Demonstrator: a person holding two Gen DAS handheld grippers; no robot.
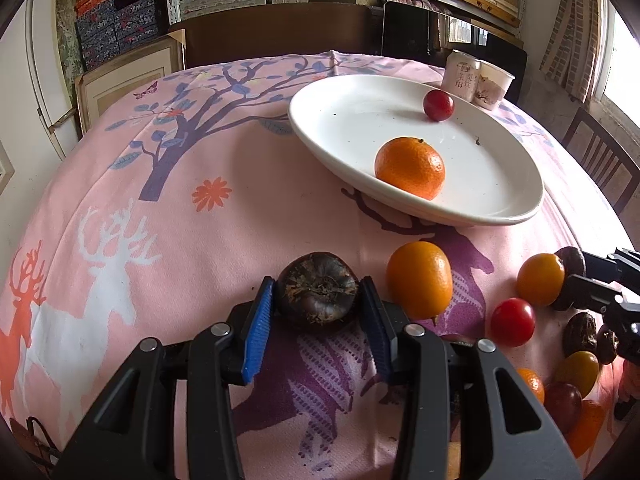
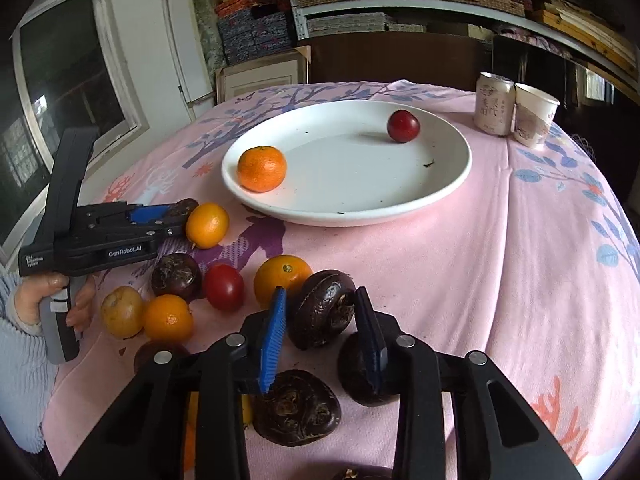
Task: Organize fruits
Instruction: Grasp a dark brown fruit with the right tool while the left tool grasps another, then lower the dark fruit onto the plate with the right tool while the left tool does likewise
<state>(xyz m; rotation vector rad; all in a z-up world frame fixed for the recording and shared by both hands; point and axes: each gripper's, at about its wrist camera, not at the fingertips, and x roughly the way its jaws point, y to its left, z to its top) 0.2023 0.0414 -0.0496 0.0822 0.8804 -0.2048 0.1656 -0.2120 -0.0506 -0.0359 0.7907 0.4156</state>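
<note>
Fruit lies scattered on a pink deer-print tablecloth point(image 1: 192, 248) in front of a white plate point(image 1: 352, 120). On the plate sit a mandarin point(image 1: 410, 168) near its front rim and a red cherry tomato point(image 1: 438, 105) toward the back, well apart. The left gripper point(image 1: 318, 300) is clenched on a dark water chestnut point(image 1: 318, 286) — blue pads touching both sides — just beside an orange kumquat point(image 1: 419, 284). The right gripper point(image 2: 322, 320) has its fingers on either side of another dark chestnut point(image 2: 326, 308) tilted on edge; I cannot tell whether the pads actually press it. Around it lie more chestnuts, a tomato point(image 2: 224, 286) and an orange point(image 2: 282, 280). Behind the plate stand a can point(image 2: 494, 103) and a paper cup point(image 2: 534, 114), touching.
</note>
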